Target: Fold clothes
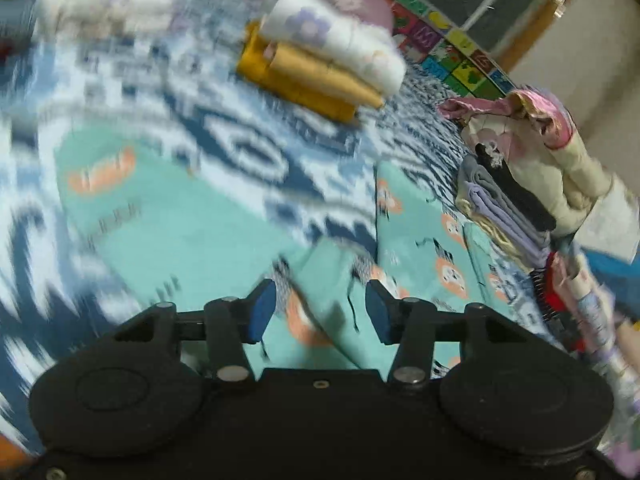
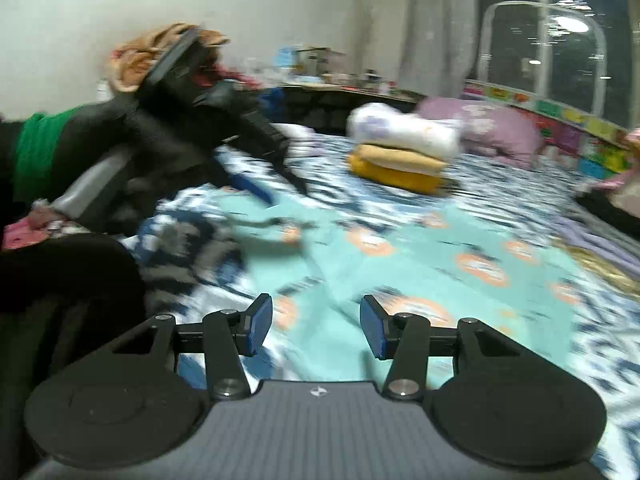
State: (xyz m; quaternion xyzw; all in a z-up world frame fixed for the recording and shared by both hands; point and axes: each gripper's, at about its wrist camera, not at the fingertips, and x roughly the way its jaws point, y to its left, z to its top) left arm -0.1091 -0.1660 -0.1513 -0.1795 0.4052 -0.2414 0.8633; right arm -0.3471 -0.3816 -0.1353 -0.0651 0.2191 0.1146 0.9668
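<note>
Left wrist view. Your left gripper (image 1: 320, 312) hangs over the bed with its blue-padded jaws apart and nothing between them. Below it lies the mint-green cotton garment printed with orange cartoon patches (image 1: 420, 240), spread over the blue-and-white patterned bedspread (image 1: 120, 92) near the bed's near edge; a narrow part of it, perhaps a sleeve or leg, runs up between the jaws. Toward the bed's far side sits a folded stack: a mustard-yellow cloth under a white fleece piece with a lilac flower (image 1: 320, 64). At the bed's right edge stands a second pile of folded grey, lilac and black clothes topped by a cream-and-pink padded garment (image 1: 528, 176).

Right wrist view. Your right gripper (image 2: 316, 326) is likewise spread and empty above the same mint-green garment, and the same stack shows beyond it.

Progress, as a judgement: two piles lie folded; the mint-green garment lies open, with creases but no finished fold. Motion blur hides whether any part is already doubled over.

Differences between views. Only the right wrist view shows your left hand in a black glove (image 2: 168, 120) holding its tool, and a rumpled dark heap at the bed's left edge (image 2: 192, 248). Only the left wrist view shows the right-edge pile clearly.
</note>
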